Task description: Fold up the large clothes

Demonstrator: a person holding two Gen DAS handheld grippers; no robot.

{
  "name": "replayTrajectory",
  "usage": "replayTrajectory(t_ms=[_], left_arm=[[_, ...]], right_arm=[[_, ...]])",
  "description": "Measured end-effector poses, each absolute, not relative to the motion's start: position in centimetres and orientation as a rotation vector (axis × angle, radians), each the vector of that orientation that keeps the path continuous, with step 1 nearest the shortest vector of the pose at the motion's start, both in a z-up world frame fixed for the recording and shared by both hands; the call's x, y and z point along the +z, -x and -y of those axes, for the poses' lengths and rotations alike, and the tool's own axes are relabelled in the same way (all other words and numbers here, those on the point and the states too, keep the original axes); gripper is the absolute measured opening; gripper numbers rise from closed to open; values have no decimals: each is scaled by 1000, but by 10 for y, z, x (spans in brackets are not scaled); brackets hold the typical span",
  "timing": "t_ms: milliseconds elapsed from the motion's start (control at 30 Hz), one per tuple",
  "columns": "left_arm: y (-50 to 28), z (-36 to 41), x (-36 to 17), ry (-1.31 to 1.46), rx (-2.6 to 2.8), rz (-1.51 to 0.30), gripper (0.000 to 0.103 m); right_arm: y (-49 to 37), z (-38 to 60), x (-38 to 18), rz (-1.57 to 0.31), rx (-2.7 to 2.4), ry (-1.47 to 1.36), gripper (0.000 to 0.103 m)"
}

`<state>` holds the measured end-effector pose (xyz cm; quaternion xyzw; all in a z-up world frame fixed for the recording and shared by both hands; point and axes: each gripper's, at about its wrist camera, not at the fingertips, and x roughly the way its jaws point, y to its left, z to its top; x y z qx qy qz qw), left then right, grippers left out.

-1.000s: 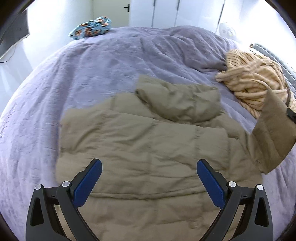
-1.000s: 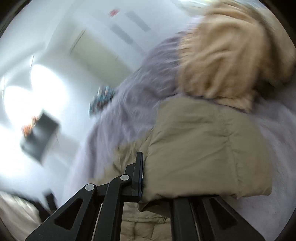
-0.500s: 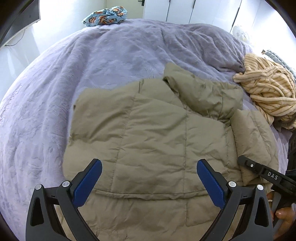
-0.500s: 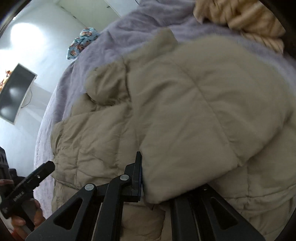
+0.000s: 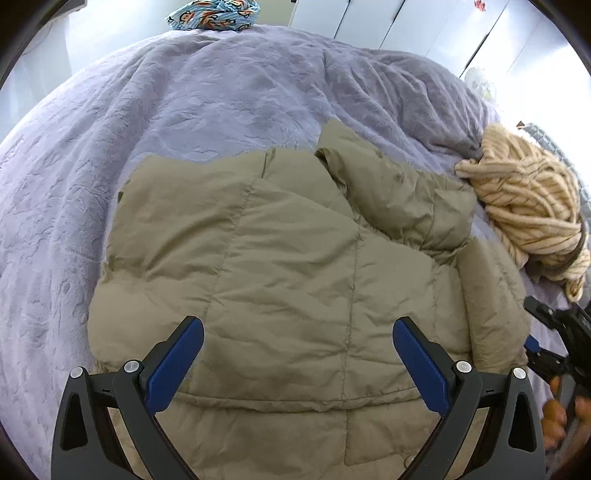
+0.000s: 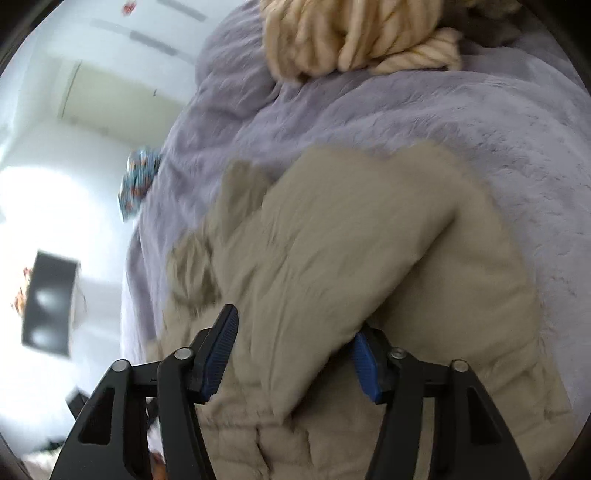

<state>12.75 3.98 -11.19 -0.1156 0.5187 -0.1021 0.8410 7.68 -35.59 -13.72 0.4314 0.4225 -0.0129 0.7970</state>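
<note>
Jacket (image 5: pixel 295 266): matt khaki woven shell, quilted and puffy, fine creases, stitched seams. Bed cover (image 5: pixel 184 110): lilac plush fleece, soft nap with an embossed pattern, matt. Far right, knit throw (image 5: pixel 532 206): chunky cream yarn, ribbed and coarse. Far left, printed cloth bundle (image 5: pixel 214 16): smooth cotton look. Left tongs (image 5: pixel 297 358): matt black plastic arms, blue ribbed rubbery pads, shiny metal pins. Cabinet doors (image 5: pixel 369 18): smooth white, slight sheen.
</note>
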Motion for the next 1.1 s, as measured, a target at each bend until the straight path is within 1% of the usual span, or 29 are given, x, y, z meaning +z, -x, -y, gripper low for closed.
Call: replayTrajectory(t_ms=[33, 67, 167, 300, 400, 433, 467, 500, 533, 667, 733, 833, 933, 1000, 1033, 1067, 1100], left_arm=[[-128, -43, -110, 248, -224, -1089, 102], [-129, -46, -108, 247, -231, -1080, 102], [-130, -59, -101, 256, -257, -1051, 102], [-135, -85, -102, 389, -311, -1054, 102], [-135, -100, -102, 478, -327, -1050, 102], [-135, -102, -102, 497, -334, -1050, 102], [-135, -104, -102, 519, -345, -1052, 102], [-134, -104, -103, 531, -354, -1056, 102], [-135, -102, -104, 543, -368, -1064, 102], [-139, -88, -113, 575, -443, -1113, 102], [-142, -77, -120, 587, -480, -1141, 102], [-147, -59, -131, 596, -504, -1178, 102], [-155, -38, -138, 586, -525, -1196, 102], [-159, -24, -139, 578, -545, -1205, 102], [-161, -19, -139, 586, -560, -1207, 96], [-163, -14, -139, 597, -574, -1210, 77], [-166, -10, -139, 604, -583, -1222, 52]], right_arm=[[-79, 357, -134, -898, -32, -924, 23], [-86, 353, -128, -893, -23, -902, 13], [-107, 319, -105, -879, 48, -753, 12], [-121, 238, -84, -899, 201, -457, 12], [-122, 187, -92, -958, 255, -304, 18], [-121, 176, -97, -980, 271, -273, 29], [-119, 164, -103, -1009, 291, -244, 44], [-115, 157, -108, -1032, 309, -228, 52], [-110, 153, -113, -1050, 326, -219, 66], [-86, 166, -119, -1088, 317, -197, 67], [-71, 194, -124, -1116, 275, -238, 67], [-55, 247, -131, -1156, 167, -366, 67], [-38, 312, -144, -1164, 28, -582, 67], [-24, 352, -153, -1130, -64, -758, 67], [-18, 370, -158, -1097, -104, -836, 67], [-15, 380, -161, -1076, -129, -880, 67], [-12, 391, -165, -1054, -155, -926, 64]])
